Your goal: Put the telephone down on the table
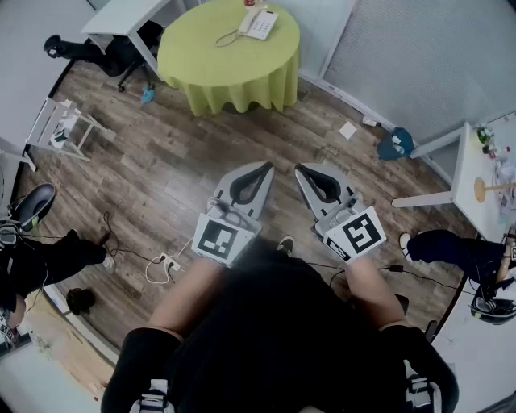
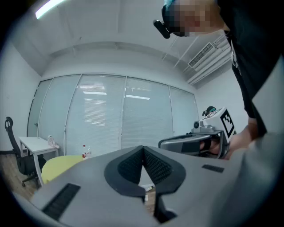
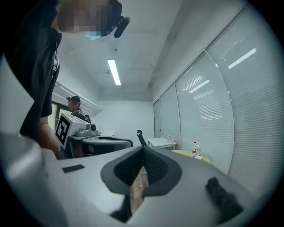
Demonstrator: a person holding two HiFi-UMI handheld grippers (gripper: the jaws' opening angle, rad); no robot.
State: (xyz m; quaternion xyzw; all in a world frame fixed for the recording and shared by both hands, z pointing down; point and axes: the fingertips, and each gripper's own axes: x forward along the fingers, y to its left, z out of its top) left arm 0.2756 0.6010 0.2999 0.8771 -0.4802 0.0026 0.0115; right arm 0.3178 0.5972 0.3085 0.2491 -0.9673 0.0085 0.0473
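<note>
The white telephone (image 1: 259,22) lies on the round table with the yellow-green cloth (image 1: 218,60), far across the room from me. Both grippers are held close to my body, side by side, pointing level toward that table. My left gripper (image 1: 264,167) is shut with nothing between its jaws, which meet tip to tip in the left gripper view (image 2: 143,149). My right gripper (image 1: 301,170) is also shut and empty (image 3: 143,149). The right gripper view shows the table's edge (image 3: 186,154) with the telephone (image 3: 197,156) small on it.
Wooden floor lies between me and the table. A white desk (image 1: 121,16) and office chair stand at the back left, a small white rack (image 1: 60,125) at the left, another white table (image 1: 476,181) at the right. Cables (image 1: 161,262) and a blue bag (image 1: 395,145) lie on the floor.
</note>
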